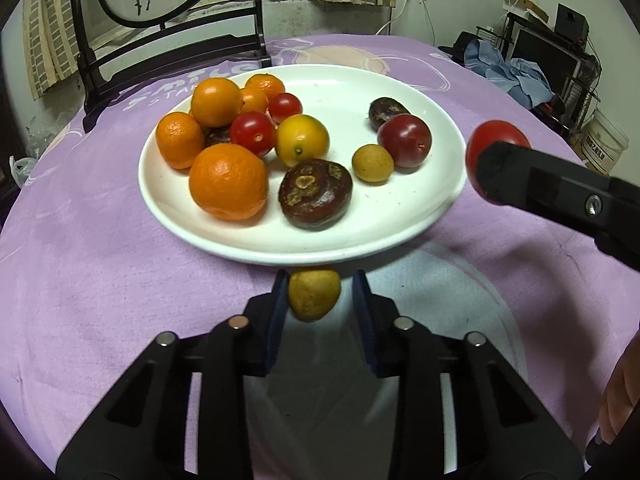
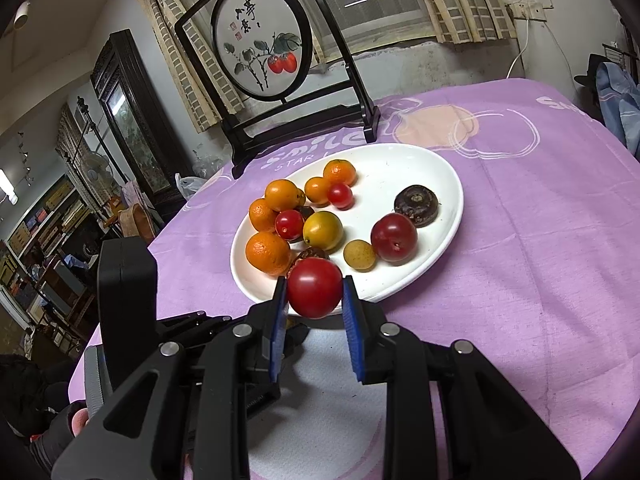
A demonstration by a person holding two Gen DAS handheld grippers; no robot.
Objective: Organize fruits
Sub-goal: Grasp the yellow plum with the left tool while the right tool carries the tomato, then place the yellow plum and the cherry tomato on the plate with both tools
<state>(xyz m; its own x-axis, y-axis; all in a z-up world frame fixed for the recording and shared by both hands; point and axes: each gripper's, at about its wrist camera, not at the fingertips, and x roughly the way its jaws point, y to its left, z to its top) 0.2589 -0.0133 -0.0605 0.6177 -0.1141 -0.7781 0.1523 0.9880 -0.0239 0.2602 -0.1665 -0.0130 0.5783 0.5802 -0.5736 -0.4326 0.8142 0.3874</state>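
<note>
A white plate (image 1: pixel 304 240) on the purple tablecloth holds several oranges, red tomatoes, a yellow tomato (image 1: pixel 302 138), dark water chestnuts and a small tan longan (image 1: pixel 373 163). My left gripper (image 1: pixel 320 300) is just in front of the plate's near rim. A tan longan (image 1: pixel 314 294) sits between its fingers, touching the left pad with a gap to the right pad. My right gripper (image 2: pixel 314 298) is shut on a red tomato (image 2: pixel 314 292), held above the plate's (image 2: pixel 400 280) near edge. It also shows in the left wrist view (image 1: pixel 496 148) at the plate's right.
A black framed round painting (image 2: pixel 260 40) stands behind the plate on the table. Dark cabinets (image 2: pixel 132 120) stand off the table's left side. Clothes and shelves (image 1: pixel 520 72) lie beyond the right edge.
</note>
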